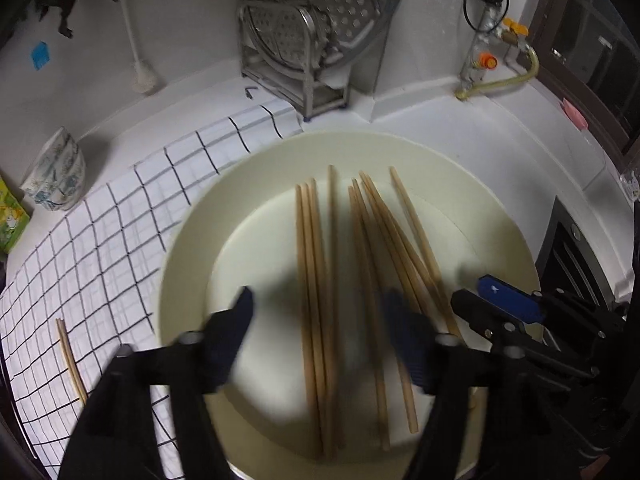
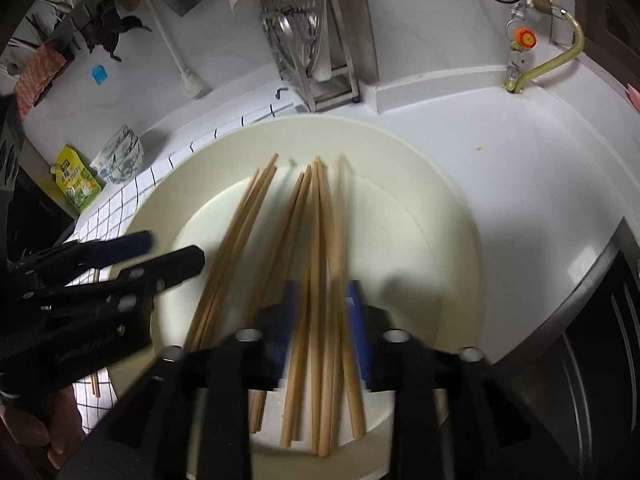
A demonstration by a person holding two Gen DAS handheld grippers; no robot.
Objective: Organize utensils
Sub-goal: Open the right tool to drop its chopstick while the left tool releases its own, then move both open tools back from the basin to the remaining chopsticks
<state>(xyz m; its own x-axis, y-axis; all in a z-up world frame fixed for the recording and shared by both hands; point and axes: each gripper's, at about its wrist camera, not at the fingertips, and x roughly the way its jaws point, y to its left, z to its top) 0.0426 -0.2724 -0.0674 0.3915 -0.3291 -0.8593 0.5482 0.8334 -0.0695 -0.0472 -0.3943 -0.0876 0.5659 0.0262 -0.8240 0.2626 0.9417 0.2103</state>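
White kitchen counter (image 2: pixel 500 152), tiled wall behind; a steel dish rack (image 1: pixel 304 52) stands at upper centre of the left wrist view, gas valves with a yellow hose (image 2: pixel 560 60) at upper right. A black-grid cloth (image 1: pixel 100 240) covers the counter's left part, with a patterned bowl (image 1: pixel 56 172) at its far left edge.

The cream plate (image 1: pixel 192 232) fills the frame centre, partly on the cloth. The chopsticks (image 1: pixel 316 280) lie in it in two loose bundles running away from you. One stray chopstick (image 1: pixel 72 360) lies on the cloth, lower left.

Your left gripper (image 1: pixel 316 320) hangs over the plate, jaws wide apart, straddling the left bundle, holding nothing. Your right gripper (image 2: pixel 322 300) is half open; several chopsticks pass between its blue pads (image 2: pixel 356 320). You cannot tell whether the pads touch them.
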